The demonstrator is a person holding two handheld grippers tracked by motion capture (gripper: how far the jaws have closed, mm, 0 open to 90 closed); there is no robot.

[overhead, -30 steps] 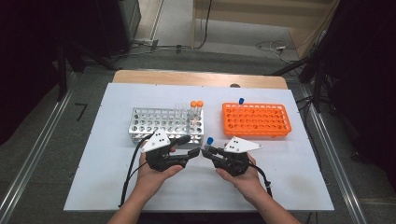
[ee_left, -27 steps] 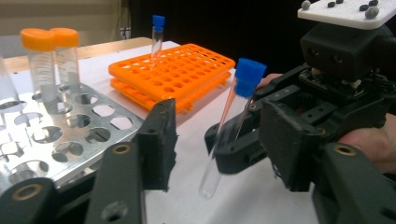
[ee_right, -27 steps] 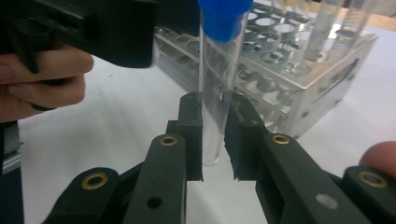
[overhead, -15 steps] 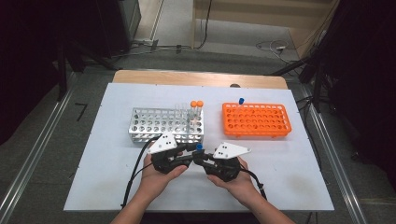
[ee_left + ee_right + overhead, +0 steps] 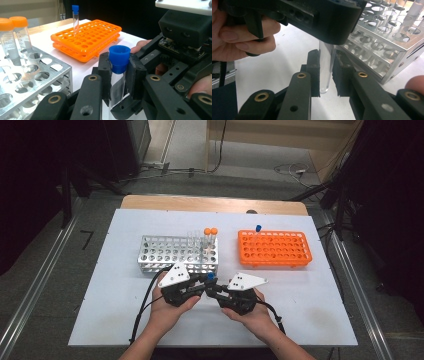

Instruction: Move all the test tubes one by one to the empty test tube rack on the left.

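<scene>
Both grippers meet at 6 o'clock on the counter (image 5: pixel 125 320), just in front of the metal rack (image 5: pixel 165 255), with one clear tube (image 5: pixel 117 87) held upright between them. The left gripper (image 5: pixel 119 75) has just been closing, and its fingers (image 5: pixel 104 72) now pinch the tube at its blue cap (image 5: pixel 119 57). The right gripper (image 5: pixel 325 72) has its fingers (image 5: pixel 314 72) pinching the glass body lower down. In the high view the cap (image 5: pixel 210 276) sits where the two grippers touch.

The step in hand looks like uncapping: one gripper steadies the glass, the other takes the cap. The next move probably calls for a twist or straight pull of the left gripper while the right keeps the tube from turning or slipping. The orange rack (image 5: pixel 275 249) at 2 o'clock already holds one blue-capped tube (image 5: pixel 258 231); the metal rack holds two orange-capped tubes (image 5: pixel 210 237). Either rack may receive this tube; I cannot tell which
</scene>
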